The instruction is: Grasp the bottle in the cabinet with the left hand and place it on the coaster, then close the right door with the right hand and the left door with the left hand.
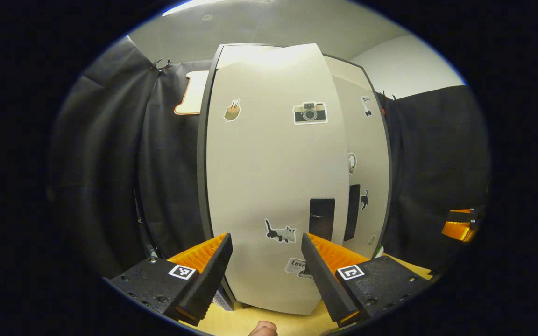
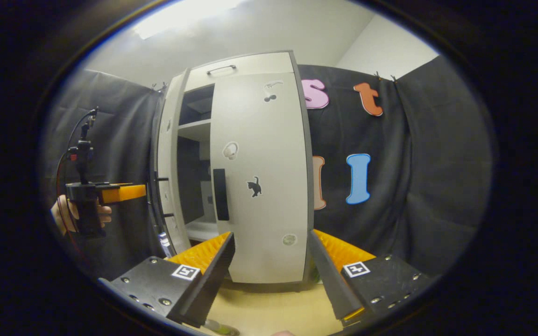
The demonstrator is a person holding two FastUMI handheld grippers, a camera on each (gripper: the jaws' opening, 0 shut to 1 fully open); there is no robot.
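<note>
Bottle: a greenish, glassy shape (image 2: 220, 328) at the bottom edge of the right gripper view, low between that gripper's fingers, is possibly the bottle; it is too cut off to be sure.
Cabinet: a tall white cabinet (image 2: 245, 63) with a dark frame stands mid-frame on a light wooden table (image 2: 269, 303).
Right door: the right door (image 2: 262, 186), with stickers and a black handle, lies flat against the cabinet front.
Left door: the left door (image 1: 273, 186) fills the centre of the left gripper view, swung partly out; in the right gripper view a gap shows shelves behind it.
Left gripper: the left gripper (image 1: 266, 261) is spread wide, empty, facing the left door; at the left of the right gripper view a hand (image 2: 66, 212) holds it.
Right gripper: the right gripper (image 2: 271, 261) is spread wide, empty, before the right door.
</note>
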